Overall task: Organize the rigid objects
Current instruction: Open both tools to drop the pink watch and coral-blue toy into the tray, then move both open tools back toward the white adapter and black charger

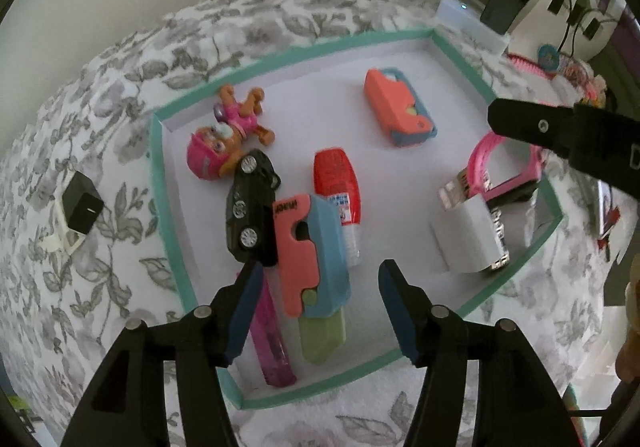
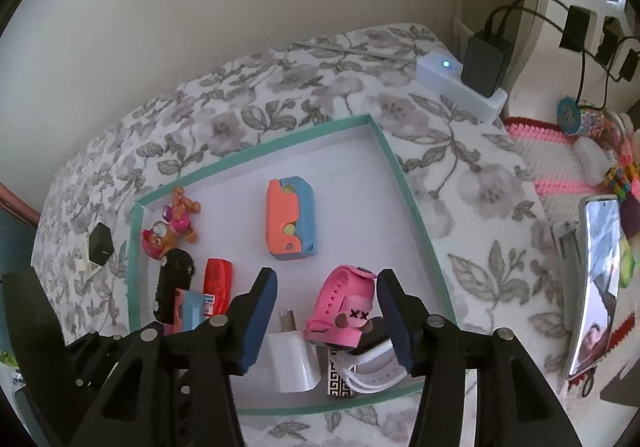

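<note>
Left wrist view: the teal-rimmed tray lies on a floral bedspread and holds the toys. The left gripper hangs over the tray's near end with its jaws spread, pressing on nothing; between them lies a pink-and-blue folding toy with a green tip. Touching it on the left is a black car on its side, and a red tube lies just beside it on the right. A pup figure lies near the far left corner, a second pink-and-blue toy further back, a purple stick at the near edge. In the right wrist view the right gripper is also spread, above a pink watch without pinching it, with a white charger and white cable close by. A black plug sits outside the tray on the bedspread.
</note>
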Available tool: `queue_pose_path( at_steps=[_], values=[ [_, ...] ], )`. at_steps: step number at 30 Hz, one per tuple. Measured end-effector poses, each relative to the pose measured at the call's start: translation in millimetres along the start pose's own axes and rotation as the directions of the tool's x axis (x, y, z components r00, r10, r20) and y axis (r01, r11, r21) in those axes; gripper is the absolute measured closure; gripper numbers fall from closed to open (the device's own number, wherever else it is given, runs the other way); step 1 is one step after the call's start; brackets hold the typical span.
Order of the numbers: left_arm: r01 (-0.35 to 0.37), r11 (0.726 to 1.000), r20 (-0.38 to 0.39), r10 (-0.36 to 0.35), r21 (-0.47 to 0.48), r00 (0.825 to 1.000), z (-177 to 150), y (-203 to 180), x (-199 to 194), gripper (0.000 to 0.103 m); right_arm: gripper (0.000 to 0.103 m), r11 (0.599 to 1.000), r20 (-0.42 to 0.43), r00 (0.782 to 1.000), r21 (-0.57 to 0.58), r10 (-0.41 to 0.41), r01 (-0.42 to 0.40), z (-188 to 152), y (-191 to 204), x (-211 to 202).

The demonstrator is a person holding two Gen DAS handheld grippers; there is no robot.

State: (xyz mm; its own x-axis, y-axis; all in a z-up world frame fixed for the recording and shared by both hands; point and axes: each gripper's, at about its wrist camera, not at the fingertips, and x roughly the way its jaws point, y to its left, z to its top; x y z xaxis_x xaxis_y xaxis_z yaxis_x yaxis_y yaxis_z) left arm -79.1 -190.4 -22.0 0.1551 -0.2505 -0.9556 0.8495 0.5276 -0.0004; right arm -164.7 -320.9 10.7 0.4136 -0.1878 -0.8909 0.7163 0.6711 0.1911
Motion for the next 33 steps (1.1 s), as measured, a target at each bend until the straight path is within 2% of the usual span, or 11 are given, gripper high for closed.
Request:
queue_pose_path(
  at_steps=[5, 14, 23, 28, 30, 31, 33],
  values=[
    [0.007, 0.999, 0.065, -0.004, -0.038, 0.998, 3, 13, -18, 0.041, 0.047, 1.0, 0.064, 0.998, -0.015, 0.005, -0.004, 6, 6, -25],
    [-0.061, 0.982, 0.148, 0.087, -0.176, 0.985, 7, 58, -49, 0.04, 0.047, 1.0, 0.144, 0.99, -0.016, 0.011, -0.009, 10, 12, -56],
    [-0.048, 0.95, 0.16, 0.101, -0.307, 0.982, 22, 92, -56, 0.04, 0.047, 0.999, 0.089, 0.996, -0.027, 0.021, -0.019, 6, 20, -35],
    [-0.07, 0.947, 0.17, 0.129, -0.314, 0.977, 20, 96, -49, 0.039, 0.047, 0.999, 0.062, 0.998, -0.035, 0.01, -0.008, 4, 23, -23],
    [-0.074, 0.947, 0.149, 0.125, -0.314, 0.981, 15, 99, -39, 0.039, 0.043, 0.999, 0.048, 0.999, -0.039, -0.002, 0.004, 4, 23, -16],
    [-0.078, 0.945, 0.114, 0.12, -0.319, 0.986, 14, 101, -31, 0.039, 0.04, 0.999, 0.04, 0.999, -0.038, -0.007, 0.009, 3, 22, -13],
    [-0.083, 0.944, 0.102, 0.121, -0.32, 0.987, 11, 104, -26, 0.039, 0.04, 0.999, 0.021, 1.0, -0.034, -0.017, 0.018, 1, 21, -6]
  ],
)
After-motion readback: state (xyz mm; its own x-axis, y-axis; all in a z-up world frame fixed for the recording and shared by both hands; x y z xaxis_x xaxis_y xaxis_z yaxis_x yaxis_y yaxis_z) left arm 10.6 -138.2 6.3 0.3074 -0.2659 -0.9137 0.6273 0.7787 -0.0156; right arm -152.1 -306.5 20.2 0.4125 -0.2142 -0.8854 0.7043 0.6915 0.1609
